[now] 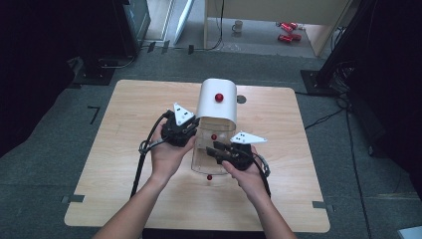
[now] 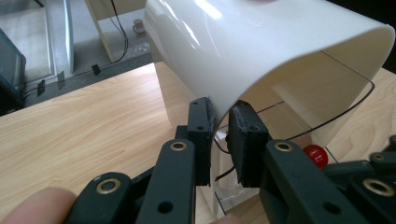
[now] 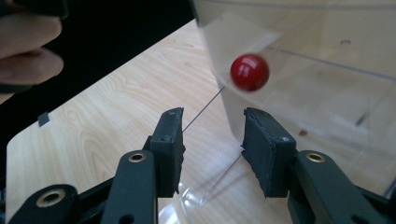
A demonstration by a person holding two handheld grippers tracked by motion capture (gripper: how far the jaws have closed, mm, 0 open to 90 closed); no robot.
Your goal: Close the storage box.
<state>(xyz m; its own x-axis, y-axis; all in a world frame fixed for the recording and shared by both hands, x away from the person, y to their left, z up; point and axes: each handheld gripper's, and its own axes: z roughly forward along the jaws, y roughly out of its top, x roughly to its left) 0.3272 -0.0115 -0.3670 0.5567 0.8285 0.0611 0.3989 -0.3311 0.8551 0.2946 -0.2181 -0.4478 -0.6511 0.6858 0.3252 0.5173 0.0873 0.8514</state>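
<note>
Wooden table (image 1: 124,149), a person working at it with a gripper in each hand. In the middle stands a bread-bin-like box: a white curved cover (image 1: 216,102) with a red knob (image 1: 218,97) on top, over a clear plastic door (image 1: 209,157) that hangs open toward the person.

Left gripper (image 1: 191,130) is at the cover's left front corner. In the left gripper view its fingers (image 2: 201,133) are pinched on the cover's lower edge, one inside and one outside, so the white sheet runs through the narrow gap. Likely held this way to steady or lift the cover while the other hand works the door.

Right gripper (image 1: 219,152) sits over the clear door, just right of its middle. In the right gripper view its fingers (image 3: 169,140) are spread apart with nothing between them, aimed up at a small red knob on the door (image 3: 250,71). The knob is blurred and above the fingertips, not touched. Looks like the approach to grab it as a handle, though whether to swing the door shut or open it further I can't tell.

Another small red knob (image 1: 209,177) shows at the door's near end, close to the table. Behind the table: grey floor, a mug (image 1: 237,26), red cans (image 1: 287,31).
</note>
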